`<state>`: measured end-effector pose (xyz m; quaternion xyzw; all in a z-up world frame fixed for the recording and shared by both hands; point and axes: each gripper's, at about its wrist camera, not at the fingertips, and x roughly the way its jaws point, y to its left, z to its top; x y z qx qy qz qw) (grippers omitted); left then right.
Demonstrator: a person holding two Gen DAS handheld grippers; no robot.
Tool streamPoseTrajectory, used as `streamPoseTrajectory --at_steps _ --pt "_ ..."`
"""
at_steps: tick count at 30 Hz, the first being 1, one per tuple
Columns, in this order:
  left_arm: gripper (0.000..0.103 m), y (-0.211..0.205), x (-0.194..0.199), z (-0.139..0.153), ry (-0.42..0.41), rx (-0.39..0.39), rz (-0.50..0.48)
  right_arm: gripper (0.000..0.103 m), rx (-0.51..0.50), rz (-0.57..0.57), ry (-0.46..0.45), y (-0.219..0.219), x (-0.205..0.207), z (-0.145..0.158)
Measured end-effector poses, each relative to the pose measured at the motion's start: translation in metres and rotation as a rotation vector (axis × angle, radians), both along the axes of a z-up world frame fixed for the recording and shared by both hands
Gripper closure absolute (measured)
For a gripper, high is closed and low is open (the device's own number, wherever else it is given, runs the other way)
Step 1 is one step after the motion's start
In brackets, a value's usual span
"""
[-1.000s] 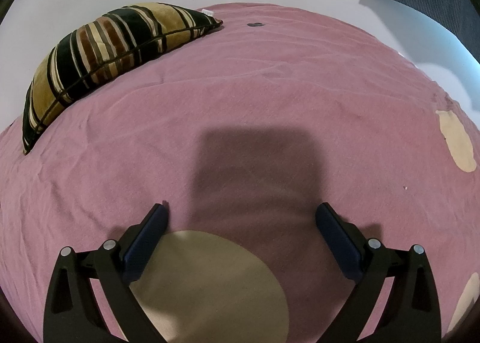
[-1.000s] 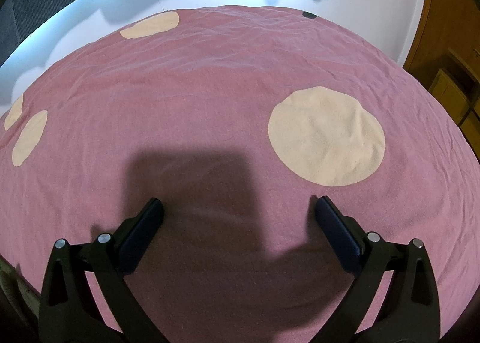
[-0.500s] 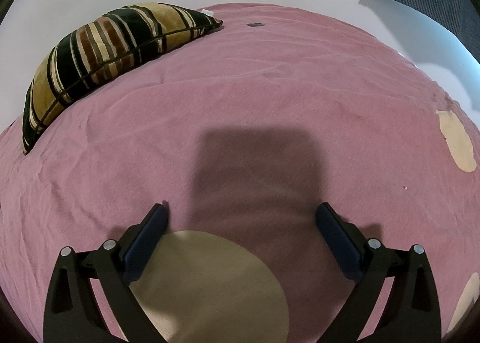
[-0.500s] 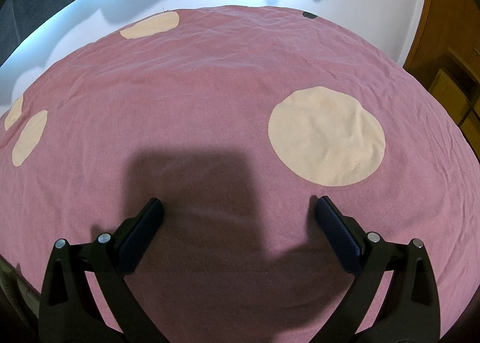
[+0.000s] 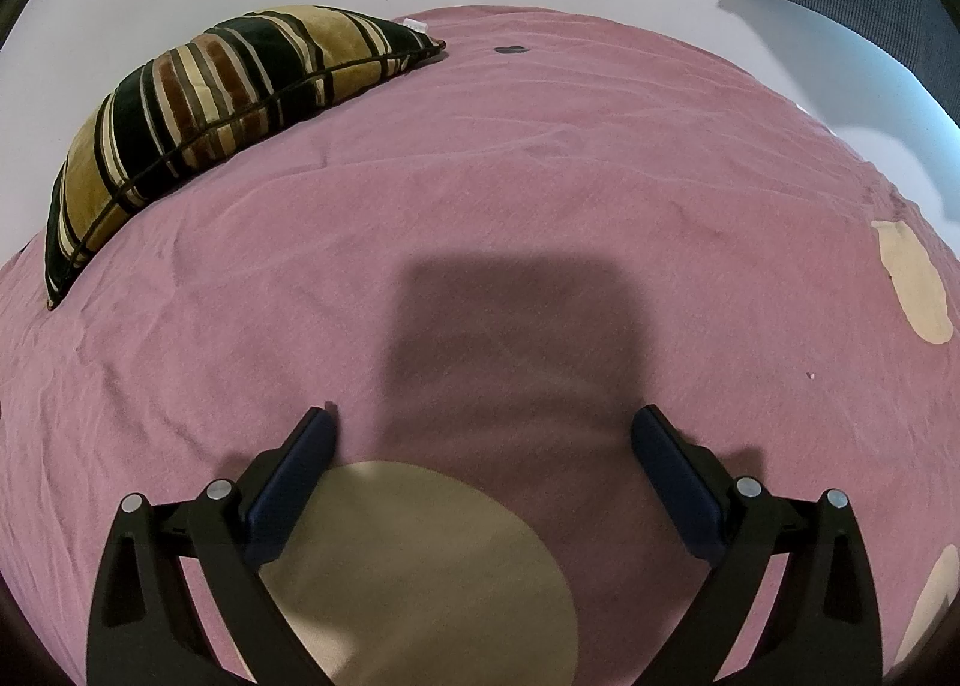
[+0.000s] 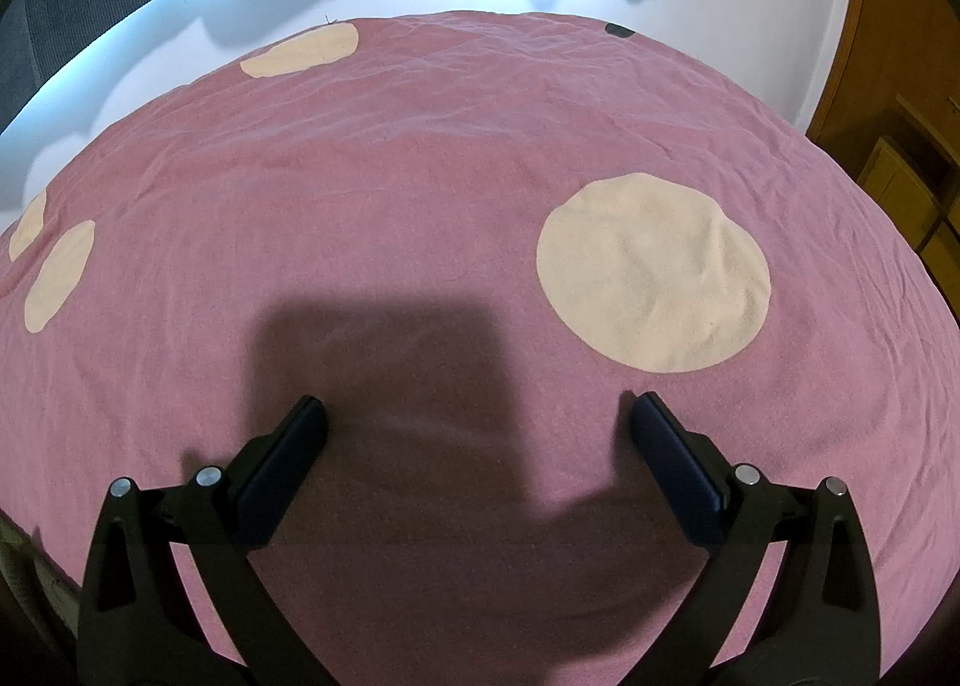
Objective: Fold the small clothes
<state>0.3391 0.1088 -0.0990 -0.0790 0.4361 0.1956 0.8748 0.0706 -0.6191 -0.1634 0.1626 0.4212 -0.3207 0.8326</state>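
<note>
Nothing has moved since the earlier frames: both views match them. Nearest, the left tool (image 5: 483, 434) hangs just above the bed with its jaws spread wide and empty, a cream dot (image 5: 432, 566) of the pink bedspread (image 5: 540, 176) lying below and between them. The right tool (image 6: 477, 422) is likewise wide and empty over plain pink cloth, a second cream dot (image 6: 654, 278) just beyond its right finger. This looks like a waiting pose before any garment is picked up. No small clothes and no basket or other container show in either view. Farther off, a striped pillow (image 5: 198, 104) rests near the wall.
</note>
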Motion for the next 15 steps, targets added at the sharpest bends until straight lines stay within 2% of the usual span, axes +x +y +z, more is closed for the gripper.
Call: streamPoseTrajectory --at_steps 15 --pt "0.004 -0.0009 0.0004 -0.0011 -0.001 0.005 0.000 0.002 -0.001 0.000 0.001 0.0001 -0.0001 0.0002"
